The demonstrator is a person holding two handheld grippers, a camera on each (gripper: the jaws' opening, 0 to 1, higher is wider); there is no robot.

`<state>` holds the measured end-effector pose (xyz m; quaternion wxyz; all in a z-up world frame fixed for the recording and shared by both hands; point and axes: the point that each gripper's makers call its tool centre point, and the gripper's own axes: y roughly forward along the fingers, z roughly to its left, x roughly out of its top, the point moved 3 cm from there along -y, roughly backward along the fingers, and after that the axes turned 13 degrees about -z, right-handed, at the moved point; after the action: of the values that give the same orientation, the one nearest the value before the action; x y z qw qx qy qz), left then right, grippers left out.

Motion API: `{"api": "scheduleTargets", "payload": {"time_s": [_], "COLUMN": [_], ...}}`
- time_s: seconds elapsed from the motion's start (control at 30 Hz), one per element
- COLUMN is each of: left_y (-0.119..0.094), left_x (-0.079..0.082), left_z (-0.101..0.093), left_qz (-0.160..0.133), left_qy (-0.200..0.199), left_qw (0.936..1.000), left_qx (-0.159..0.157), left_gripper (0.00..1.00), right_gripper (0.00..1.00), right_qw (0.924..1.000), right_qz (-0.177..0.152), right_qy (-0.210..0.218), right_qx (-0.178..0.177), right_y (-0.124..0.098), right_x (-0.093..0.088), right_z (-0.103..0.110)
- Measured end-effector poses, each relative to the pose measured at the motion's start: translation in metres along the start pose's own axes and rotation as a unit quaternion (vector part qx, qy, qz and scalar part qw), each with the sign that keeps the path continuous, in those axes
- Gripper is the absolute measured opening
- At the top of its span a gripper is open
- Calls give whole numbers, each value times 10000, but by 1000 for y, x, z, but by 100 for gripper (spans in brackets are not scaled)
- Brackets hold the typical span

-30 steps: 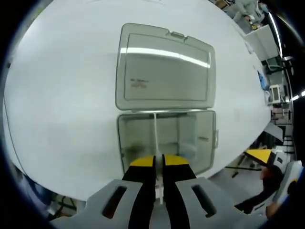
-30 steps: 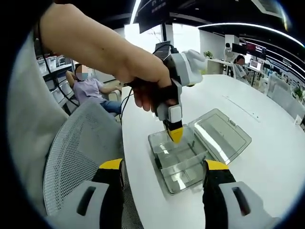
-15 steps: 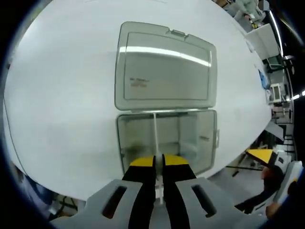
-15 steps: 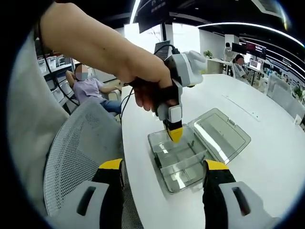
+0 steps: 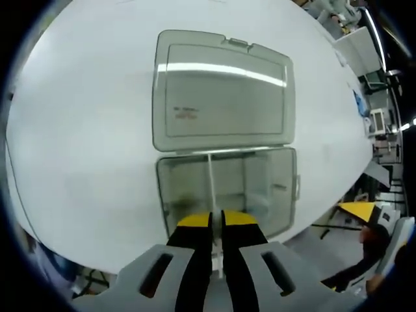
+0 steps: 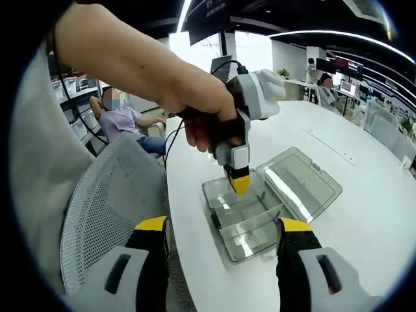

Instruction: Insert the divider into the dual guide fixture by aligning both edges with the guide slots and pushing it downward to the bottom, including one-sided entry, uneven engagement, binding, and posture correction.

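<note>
My left gripper [image 5: 216,221] pinches the thin divider [image 5: 210,179] edge-on, upright over the open clear box [image 5: 286,195] near the table [image 5: 78,117] edge, so both ends meet its guide slots. Right gripper [image 6: 221,237] waits wide apart, holding nothing, clear of the work.

Box [image 5: 224,188]: clear smoky-grey plastic, smooth; lid [image 5: 221,94] glossy, catches a bright light streak; divider [image 5: 210,185]: thin translucent whitish plastic; table [image 5: 84,117]: white, smooth, matt with a faint sheen; left gripper [image 5: 216,221]: matt grey plastic body, black jaws with yellow tips, slightly shiny; right gripper [image 6: 221,227]: same finish; chair [image 6: 107,195]: grey woven mesh, rough open texture.
</note>
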<state>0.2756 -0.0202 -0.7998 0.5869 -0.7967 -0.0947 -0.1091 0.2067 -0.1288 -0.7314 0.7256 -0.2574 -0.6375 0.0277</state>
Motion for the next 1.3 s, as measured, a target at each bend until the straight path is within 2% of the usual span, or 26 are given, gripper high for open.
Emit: {"api": "scheduleTargets", "payload": {"time_s": [0.67,1.3], "left_y": [1,4], "left_x": [-1,-3], "left_z": [-1,-4], "left_qz": [34,85], "left_qy": [79,354], "left_qw": [9999,9992], "left_qx": [63,161], "left_gripper": [1,1], "right_gripper": [64,64], "right_qw": [10000,9999], "right_qz": [-36,-45], "right_qy": [49,99], "right_qx": [-17,-29], "right_y": [0,-1], "right_x": [-1,-3], "right_z": [-1,0]}}
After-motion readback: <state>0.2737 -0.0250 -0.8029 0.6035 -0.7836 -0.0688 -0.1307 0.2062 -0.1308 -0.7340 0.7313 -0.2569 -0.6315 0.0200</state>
